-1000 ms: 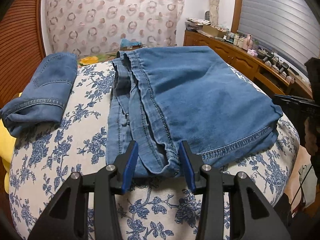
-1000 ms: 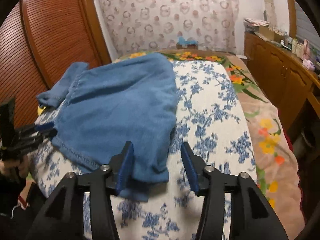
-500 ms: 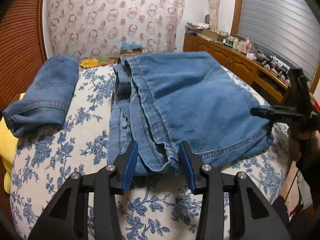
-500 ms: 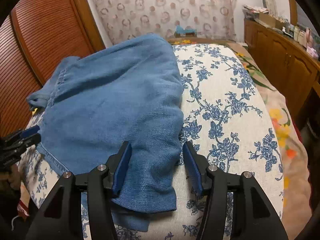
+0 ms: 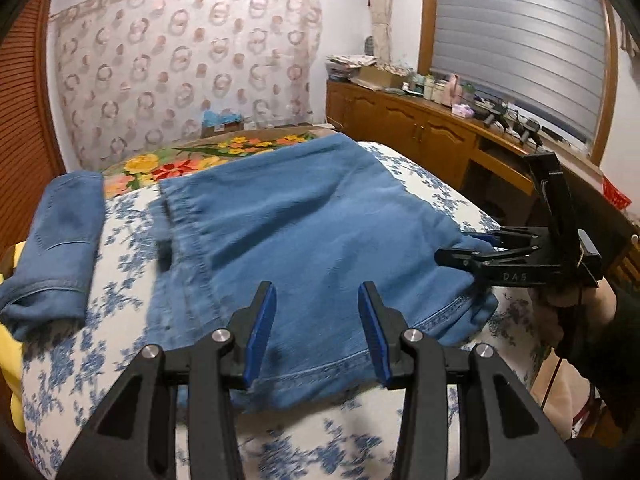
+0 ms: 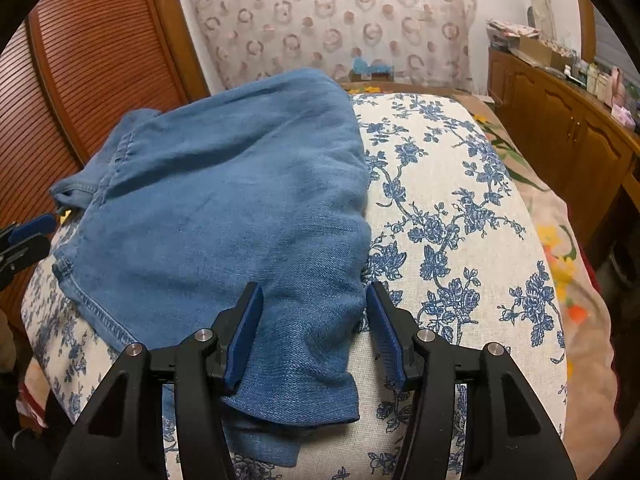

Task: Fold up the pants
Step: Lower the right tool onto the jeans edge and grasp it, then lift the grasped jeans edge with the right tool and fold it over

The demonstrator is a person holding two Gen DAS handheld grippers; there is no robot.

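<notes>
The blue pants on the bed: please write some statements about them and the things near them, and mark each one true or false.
1. The blue pants lie on a cover with a blue flower print. True.
2. A second folded denim piece lies apart from the pants, beside them on the bed. True.
3. The left gripper is shut on the hem. False: its fingers stand open above the cloth.
4. The right gripper is far from the pants. False: it is at their near corner, one finger on each side.
5. The cabinet along the wall is white. False: it is brown wood.
</notes>
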